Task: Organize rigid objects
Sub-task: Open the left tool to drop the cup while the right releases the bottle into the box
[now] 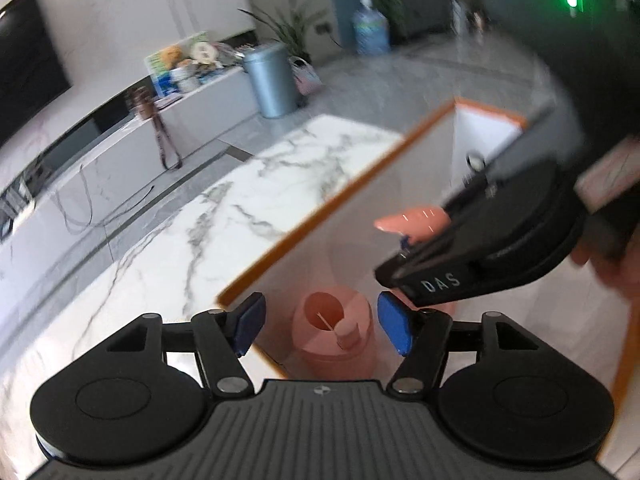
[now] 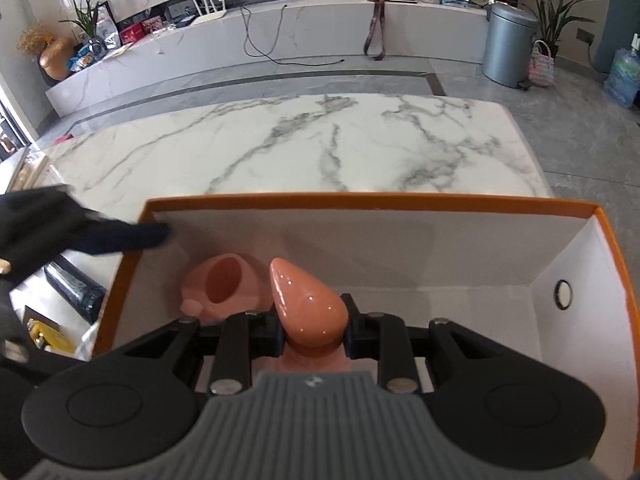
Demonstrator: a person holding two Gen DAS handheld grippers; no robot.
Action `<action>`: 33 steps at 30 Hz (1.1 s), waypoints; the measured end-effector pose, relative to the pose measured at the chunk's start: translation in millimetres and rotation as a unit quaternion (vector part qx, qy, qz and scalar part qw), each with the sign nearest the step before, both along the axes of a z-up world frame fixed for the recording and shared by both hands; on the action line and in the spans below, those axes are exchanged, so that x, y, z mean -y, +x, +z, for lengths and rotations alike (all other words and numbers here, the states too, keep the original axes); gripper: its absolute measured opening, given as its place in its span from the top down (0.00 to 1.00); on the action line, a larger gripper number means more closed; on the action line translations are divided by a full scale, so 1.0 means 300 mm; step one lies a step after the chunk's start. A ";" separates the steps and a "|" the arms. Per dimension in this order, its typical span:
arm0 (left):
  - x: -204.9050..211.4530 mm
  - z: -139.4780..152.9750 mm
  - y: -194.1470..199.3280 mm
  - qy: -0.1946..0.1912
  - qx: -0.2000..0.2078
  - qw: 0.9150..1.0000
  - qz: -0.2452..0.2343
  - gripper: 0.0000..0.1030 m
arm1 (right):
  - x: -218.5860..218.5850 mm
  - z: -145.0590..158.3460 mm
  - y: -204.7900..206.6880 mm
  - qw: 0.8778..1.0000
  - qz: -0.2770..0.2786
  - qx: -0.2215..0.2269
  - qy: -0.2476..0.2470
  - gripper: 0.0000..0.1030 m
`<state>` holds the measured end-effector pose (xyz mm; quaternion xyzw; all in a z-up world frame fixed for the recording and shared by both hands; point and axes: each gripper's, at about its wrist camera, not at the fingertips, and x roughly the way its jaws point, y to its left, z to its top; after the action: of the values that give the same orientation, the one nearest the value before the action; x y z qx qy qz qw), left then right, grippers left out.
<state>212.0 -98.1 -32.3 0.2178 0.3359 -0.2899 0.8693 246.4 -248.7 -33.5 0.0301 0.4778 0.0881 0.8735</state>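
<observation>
With the right hand-held gripper (image 2: 314, 334) clamped on a glossy peach piece (image 2: 306, 306) inside the orange-rimmed box (image 2: 360, 202) and the left hand-held gripper (image 1: 320, 326) spread empty over the pink holder (image 1: 334, 336), the holder could be toppled if clipped.

Glossy peach teardrop piece (image 2: 308, 312) — matt white-lined cardboard box (image 2: 360, 204), polished marble table (image 2: 280, 140)
</observation>
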 end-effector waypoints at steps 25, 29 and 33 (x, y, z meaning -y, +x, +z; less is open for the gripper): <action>-0.204 0.031 -0.008 -0.097 -0.104 0.980 0.138 0.36 | -0.085 -0.045 -0.031 0.999 0.028 -0.026 0.003 0.73; -0.200 0.029 -0.009 -0.098 -0.103 0.980 0.138 0.36 | -0.102 -0.041 -0.048 0.999 0.039 -0.031 -0.012 0.71; -0.197 0.033 -0.022 -0.101 -0.102 0.980 0.141 0.36 | -0.116 -0.046 -0.052 0.996 0.059 -0.057 -0.032 0.52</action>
<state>205.4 -39.0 -22.3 0.0489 0.4195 -0.2178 0.8799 230.9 -213.7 -47.4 -0.0212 0.5301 0.1228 0.8387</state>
